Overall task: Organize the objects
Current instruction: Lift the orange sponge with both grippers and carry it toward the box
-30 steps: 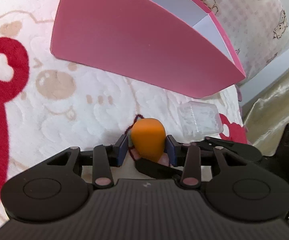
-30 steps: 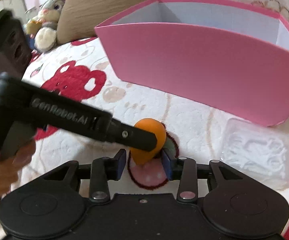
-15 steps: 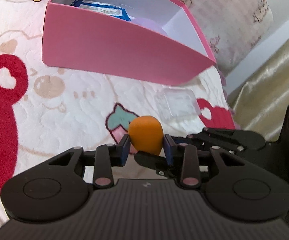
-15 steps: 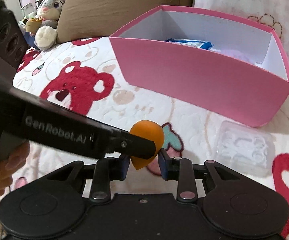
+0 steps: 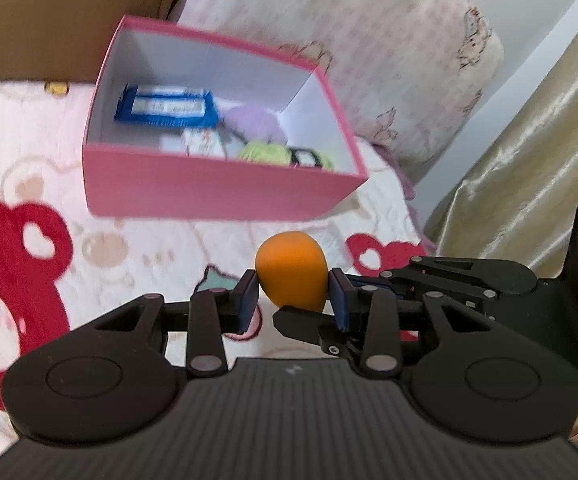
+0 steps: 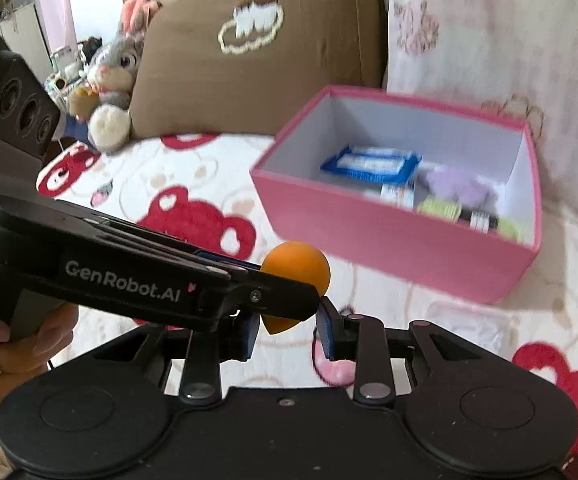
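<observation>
Contents of the pink box (image 5: 217, 188) are visible from both wrist views: a blue packet (image 5: 165, 109) with a white label lies flat toward the far left of the white interior, a lilac soft item (image 5: 255, 122) sits beside it, a small white printed carton (image 5: 201, 144) lies against the near wall, and a pale green soft item (image 5: 265, 154) rests next to a dark object (image 5: 307, 158) in the near right corner. Printing on the packet and carton is too blurred to read. The box stands open-topped on a white quilted bedspread (image 5: 149, 248) with red bear motifs, in front of a brown cushion (image 6: 257, 60) and a pale patterned pillow (image 5: 389, 52). An orange egg-shaped sponge (image 5: 292, 270) is held above the bedspread, short of the box and clear of its near wall. The left gripper (image 5: 292, 296) is clamped on the sponge, both blue pads pressing its sides. The right gripper (image 6: 283, 330) reaches in crosswise with its tips at the sponge's narrow lower end; the left gripper's body covers that spot, so contact cannot be told, and a gap shows beside the right pad. The only legible writing is "GenRobot.AI" in white on the side of the left gripper in the right wrist view. A grey plush rabbit (image 6: 117, 76) sits at the far left beside the cushion. A clear plastic case (image 6: 469, 320) lies on the bedspread near the box's front wall.
</observation>
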The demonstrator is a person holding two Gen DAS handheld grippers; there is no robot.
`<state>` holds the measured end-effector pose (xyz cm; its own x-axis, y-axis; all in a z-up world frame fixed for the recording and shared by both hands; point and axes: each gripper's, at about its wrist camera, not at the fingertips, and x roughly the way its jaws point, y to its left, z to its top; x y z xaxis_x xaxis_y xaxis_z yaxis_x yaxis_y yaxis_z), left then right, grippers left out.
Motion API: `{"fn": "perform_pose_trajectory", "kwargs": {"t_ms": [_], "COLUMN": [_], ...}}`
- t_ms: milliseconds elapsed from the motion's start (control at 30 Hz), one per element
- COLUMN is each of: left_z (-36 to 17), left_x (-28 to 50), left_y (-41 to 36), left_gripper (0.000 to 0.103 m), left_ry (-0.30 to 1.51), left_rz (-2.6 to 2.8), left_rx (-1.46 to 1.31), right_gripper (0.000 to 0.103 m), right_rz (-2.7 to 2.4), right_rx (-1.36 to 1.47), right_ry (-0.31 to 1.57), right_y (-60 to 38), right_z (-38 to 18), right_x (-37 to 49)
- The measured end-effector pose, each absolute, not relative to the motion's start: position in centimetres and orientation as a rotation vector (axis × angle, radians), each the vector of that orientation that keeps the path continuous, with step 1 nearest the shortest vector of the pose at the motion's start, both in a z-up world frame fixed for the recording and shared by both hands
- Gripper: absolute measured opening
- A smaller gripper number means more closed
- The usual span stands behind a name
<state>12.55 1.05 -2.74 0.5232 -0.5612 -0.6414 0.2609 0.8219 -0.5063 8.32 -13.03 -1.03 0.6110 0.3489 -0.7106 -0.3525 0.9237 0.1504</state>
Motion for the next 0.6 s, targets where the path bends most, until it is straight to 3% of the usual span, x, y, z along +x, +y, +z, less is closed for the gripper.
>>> {"fn": "perform_pose_trajectory", "kwargs": {"t_ms": [600], "left_z": [4.9], "left_x": [21.2], "left_y": [-1.1], "left_gripper": [0.036], "left_ry": [0.918], "left_rz": [-0.586], "left_rx": [-0.313], "right_gripper": [0.035], "right_rz": [0.305], "right_rx": [0.033], "right_ry": [0.718], "right_y": [-16.7], "right_z": [5.7], "right_x": [13.0]}}
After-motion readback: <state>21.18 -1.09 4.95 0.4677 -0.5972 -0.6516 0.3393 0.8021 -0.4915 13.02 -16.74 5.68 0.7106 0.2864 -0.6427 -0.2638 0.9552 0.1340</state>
